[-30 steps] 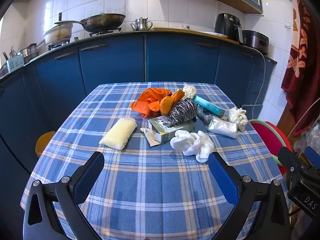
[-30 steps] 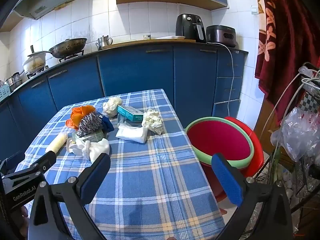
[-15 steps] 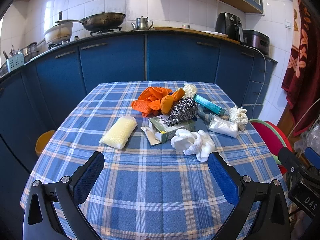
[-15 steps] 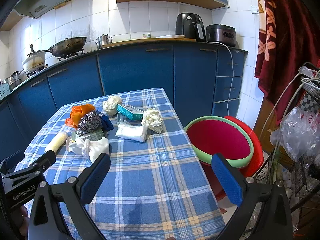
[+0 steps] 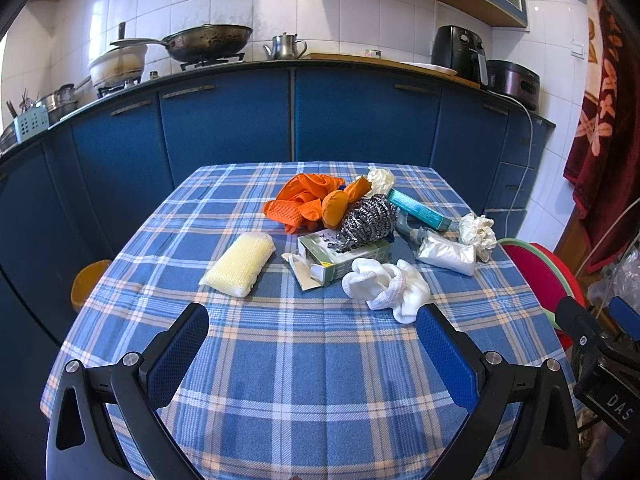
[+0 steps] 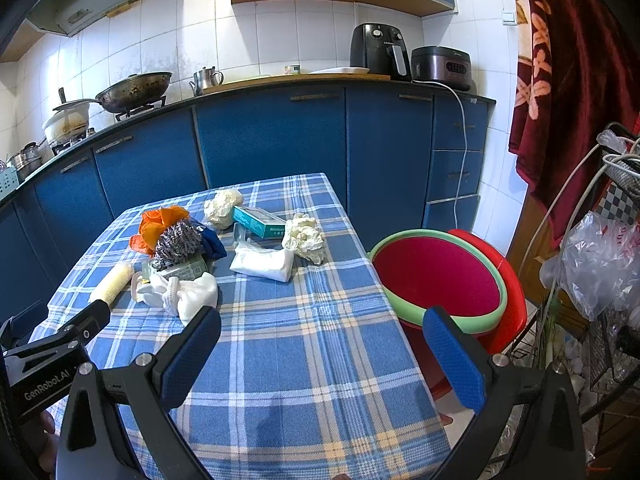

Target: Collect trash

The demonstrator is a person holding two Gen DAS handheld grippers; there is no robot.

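A pile of trash lies on the blue plaid table point(image 5: 312, 364): a yellow sponge point(image 5: 240, 262), orange gloves point(image 5: 308, 202), a steel scourer point(image 5: 368, 218), an open green carton point(image 5: 340, 258), a white cloth point(image 5: 390, 286), a teal box point(image 5: 418, 208), a white packet point(image 5: 446, 254) and crumpled tissues point(image 5: 478, 232). The red basin with a green rim point(image 6: 438, 276) stands beside the table's right edge. My left gripper point(image 5: 312, 354) is open and empty, short of the pile. My right gripper point(image 6: 322, 354) is open and empty over the table's near right part.
Blue kitchen cabinets point(image 5: 360, 120) stand behind the table, with a wok point(image 5: 208, 42), kettle and appliances on top. A wire rack with plastic bags point(image 6: 600, 256) stands at the right. An orange stool point(image 5: 90, 280) sits left of the table.
Both views have shifted very slightly closer to the pile. Both grippers stay open and nothing on the table has moved.
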